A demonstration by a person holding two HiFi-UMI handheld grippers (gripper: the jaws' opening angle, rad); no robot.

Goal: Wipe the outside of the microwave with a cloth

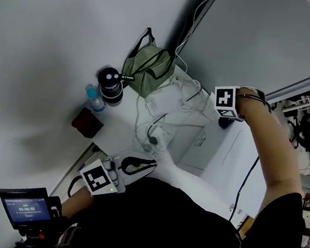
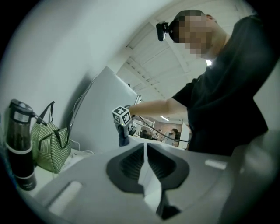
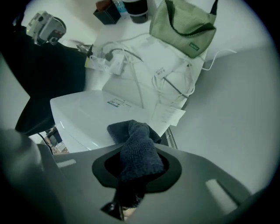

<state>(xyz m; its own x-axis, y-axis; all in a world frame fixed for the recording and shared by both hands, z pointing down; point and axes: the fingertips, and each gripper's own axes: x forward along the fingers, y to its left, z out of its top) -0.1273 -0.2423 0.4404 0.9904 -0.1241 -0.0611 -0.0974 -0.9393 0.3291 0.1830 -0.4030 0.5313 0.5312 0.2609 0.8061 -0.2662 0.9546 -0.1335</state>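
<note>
What I see on the white table (image 1: 119,125), work aside

Farthest from me, a green striped bag (image 1: 148,65) with dark handles slumps by the grey panel (image 1: 252,37). Just left of it stands a black tumbler (image 1: 110,86), with a small water bottle (image 1: 94,100) with a blue cap close at its left side. Nearer along the left edge I see a dark red box (image 1: 87,123), apart from the bottle. Right of these, loose white cables (image 1: 170,84) loop across the tabletop, and one runs to a white plug block (image 1: 157,138). At my near left, off the table, a small screen (image 1: 24,207) glows blue; I cannot read it.
</note>
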